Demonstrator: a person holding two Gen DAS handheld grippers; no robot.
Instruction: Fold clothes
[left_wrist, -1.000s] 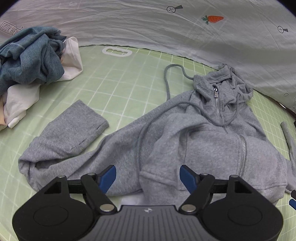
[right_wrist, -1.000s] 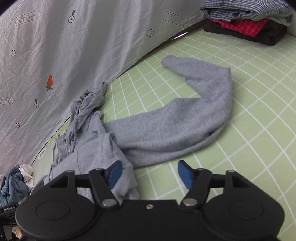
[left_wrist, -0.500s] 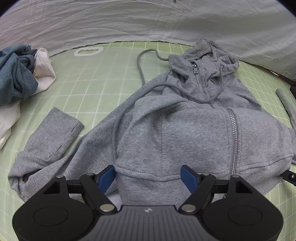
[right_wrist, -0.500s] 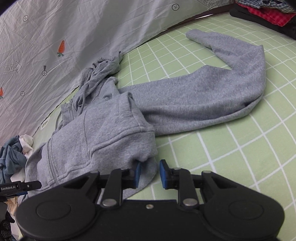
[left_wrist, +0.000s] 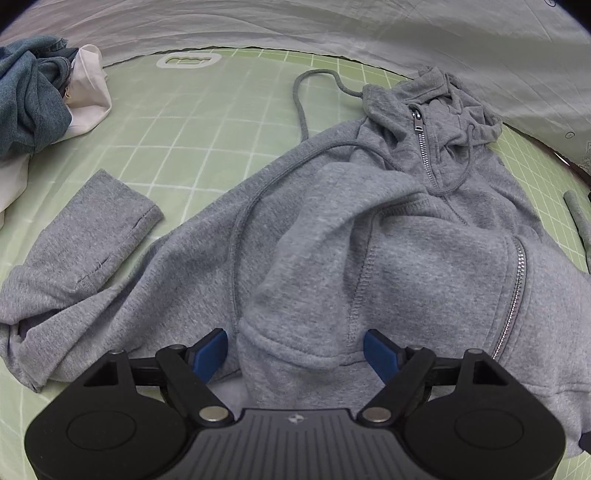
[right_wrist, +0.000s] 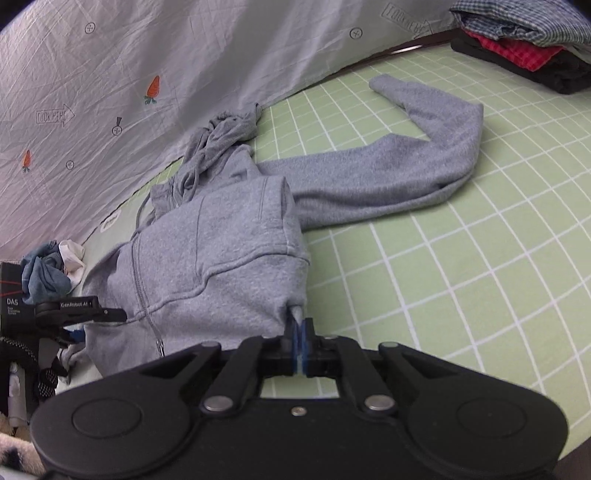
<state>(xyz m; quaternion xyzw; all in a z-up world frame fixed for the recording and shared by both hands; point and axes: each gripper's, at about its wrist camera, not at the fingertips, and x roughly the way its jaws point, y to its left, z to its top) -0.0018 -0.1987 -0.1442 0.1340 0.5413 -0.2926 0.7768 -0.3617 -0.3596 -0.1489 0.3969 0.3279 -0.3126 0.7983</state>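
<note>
A grey zip hoodie (left_wrist: 332, 229) lies front up on the green checked sheet (left_wrist: 177, 133), hood toward the back. In the left wrist view my left gripper (left_wrist: 297, 352) is open, its blue pads on either side of the hoodie's bottom hem. In the right wrist view the hoodie (right_wrist: 207, 251) lies left of centre and one sleeve (right_wrist: 417, 162) stretches right. My right gripper (right_wrist: 298, 332) is shut on the hem's right corner. The left gripper (right_wrist: 79, 314) shows at the left edge there.
A heap of blue and white clothes (left_wrist: 40, 99) lies at the back left. A stack of folded clothes (right_wrist: 524, 48) sits at the far right. A grey printed cloth (right_wrist: 147, 66) rises along the back edge.
My right gripper has closed on the hoodie's hem corner. My left gripper has moved in so the hem sits between its open pads.
</note>
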